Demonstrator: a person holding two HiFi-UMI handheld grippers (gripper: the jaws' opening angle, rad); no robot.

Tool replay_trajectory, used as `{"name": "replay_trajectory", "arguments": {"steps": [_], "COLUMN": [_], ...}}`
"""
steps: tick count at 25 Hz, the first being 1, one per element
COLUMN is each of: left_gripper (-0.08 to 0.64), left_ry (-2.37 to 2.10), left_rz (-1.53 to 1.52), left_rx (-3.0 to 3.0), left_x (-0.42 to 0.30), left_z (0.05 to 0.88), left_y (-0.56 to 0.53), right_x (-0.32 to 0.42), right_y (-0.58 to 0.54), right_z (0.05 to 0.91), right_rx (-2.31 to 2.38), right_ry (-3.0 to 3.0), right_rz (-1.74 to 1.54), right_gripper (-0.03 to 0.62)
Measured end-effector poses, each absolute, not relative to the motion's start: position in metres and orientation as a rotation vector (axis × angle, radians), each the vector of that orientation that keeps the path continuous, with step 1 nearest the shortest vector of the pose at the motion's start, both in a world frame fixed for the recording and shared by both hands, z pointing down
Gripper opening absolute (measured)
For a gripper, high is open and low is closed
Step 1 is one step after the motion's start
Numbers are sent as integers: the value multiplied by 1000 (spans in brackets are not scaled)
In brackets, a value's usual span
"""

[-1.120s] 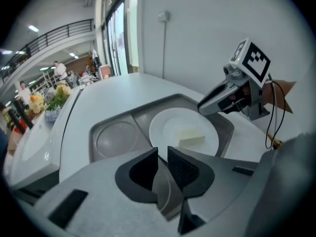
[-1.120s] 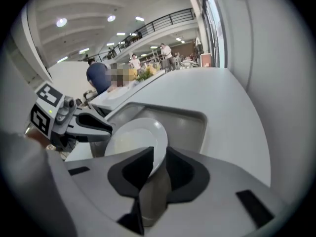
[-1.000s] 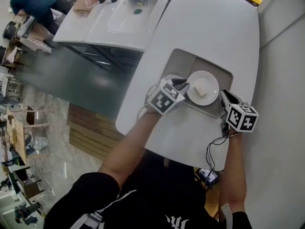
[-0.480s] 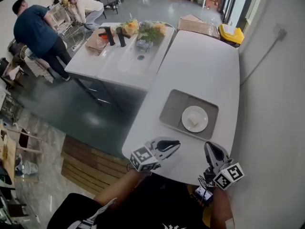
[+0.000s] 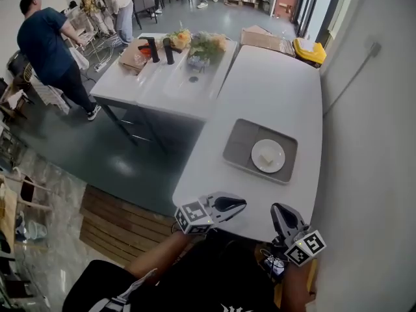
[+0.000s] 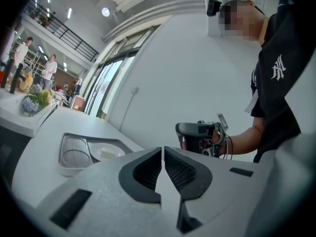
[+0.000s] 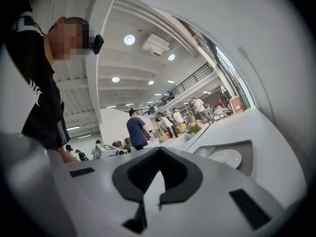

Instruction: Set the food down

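A pale piece of food [image 5: 266, 159] lies on a white plate [image 5: 268, 155] in the right half of a grey tray [image 5: 238, 147] on the long white table [image 5: 276, 86]. Both grippers hang well back from the tray, over the table's near end. My left gripper [image 5: 243, 203] points right, its jaws closing onto each other with nothing between them. My right gripper [image 5: 277, 210] is shut and empty too. In the left gripper view the left gripper [image 6: 163, 149] faces the tray [image 6: 66, 161], the plate [image 6: 106, 153] and the right gripper [image 6: 197, 132]. The right gripper [image 7: 160, 151] sees the plate [image 7: 226, 158].
A second white table [image 5: 162, 86] with flowers [image 5: 207, 44] and dark bottles [image 5: 153, 48] adjoins at the far left. People [image 5: 45, 44] stand beyond it. A grey wall [image 5: 370, 142] runs along the right. A yellow bin [image 5: 308, 49] sits at the far end.
Both grippers left the tray's sides, pulled back to the table's near end and closed their jaws. The tray, plate and food stayed on the table.
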State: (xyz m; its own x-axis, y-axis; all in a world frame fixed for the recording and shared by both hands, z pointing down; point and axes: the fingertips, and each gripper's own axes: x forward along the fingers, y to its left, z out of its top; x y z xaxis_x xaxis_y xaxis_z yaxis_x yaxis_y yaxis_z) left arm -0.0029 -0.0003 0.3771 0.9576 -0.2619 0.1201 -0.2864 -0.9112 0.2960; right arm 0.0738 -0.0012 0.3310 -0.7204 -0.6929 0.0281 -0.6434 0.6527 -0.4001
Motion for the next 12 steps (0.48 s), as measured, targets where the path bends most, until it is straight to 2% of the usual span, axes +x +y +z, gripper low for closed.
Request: {"name": "replay_trajectory", "arguments": {"steps": [7,12], "left_gripper": [21,21], "left_ry": [-518,-497], "left_rz": [138,169], "left_rx": [2776,2781], "left_x": [-21,2], "left_z": [357,356], "left_y": [32,79], "right_x": [68,94], "right_y": [24,65], "right_z": [317,323], "right_rx": [-978,-962], "right_ry": [2724,2707], "right_rz": [-597,-607], "right_gripper": [3,3]}}
